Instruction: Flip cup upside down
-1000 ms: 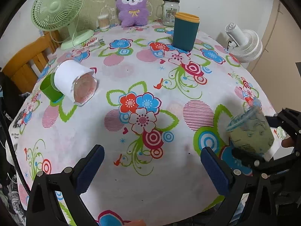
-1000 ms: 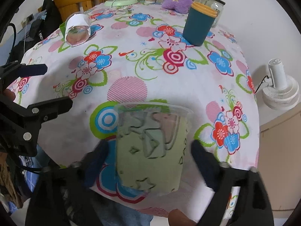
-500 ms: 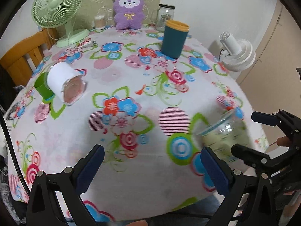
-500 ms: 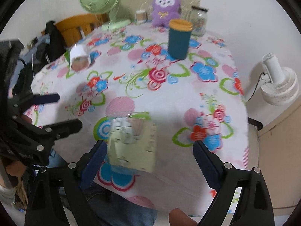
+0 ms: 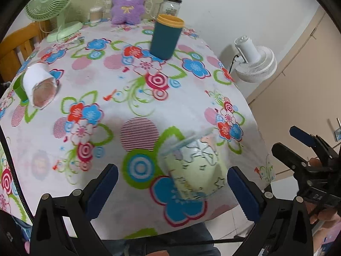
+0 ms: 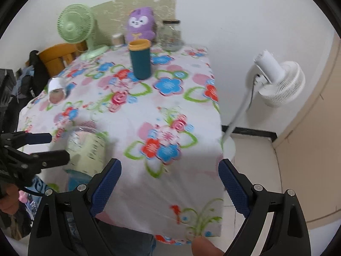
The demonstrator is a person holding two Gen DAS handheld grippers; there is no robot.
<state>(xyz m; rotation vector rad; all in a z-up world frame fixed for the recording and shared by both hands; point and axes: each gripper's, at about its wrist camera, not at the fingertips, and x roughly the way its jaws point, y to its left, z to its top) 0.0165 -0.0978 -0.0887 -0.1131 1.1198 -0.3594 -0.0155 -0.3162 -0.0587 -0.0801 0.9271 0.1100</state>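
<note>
A clear plastic cup with a pale green patterned sleeve (image 5: 195, 166) stands on the floral tablecloth (image 5: 136, 98) near the front right corner, rim upward; it also shows in the right wrist view (image 6: 87, 149), blurred. My left gripper (image 5: 170, 188) is open, its fingers either side of the cup and a little nearer than it, not touching it. My right gripper (image 6: 169, 188) is open and empty, off to the right of the cup; it shows in the left wrist view (image 5: 302, 145) beyond the table's right edge.
A teal tumbler with a yellow rim (image 5: 167, 37) stands mid-table. A white cup (image 5: 39, 88) lies on its side at the left by a green cup (image 5: 19, 90). A green fan (image 5: 54, 8), purple plush (image 5: 127, 2) and glass jar (image 5: 170, 7) line the back. A white floor fan (image 5: 254, 61) stands right.
The right gripper has let go of the cup and drawn back to the right. The cup now stands free on the table, and the left gripper has swung to frame it.
</note>
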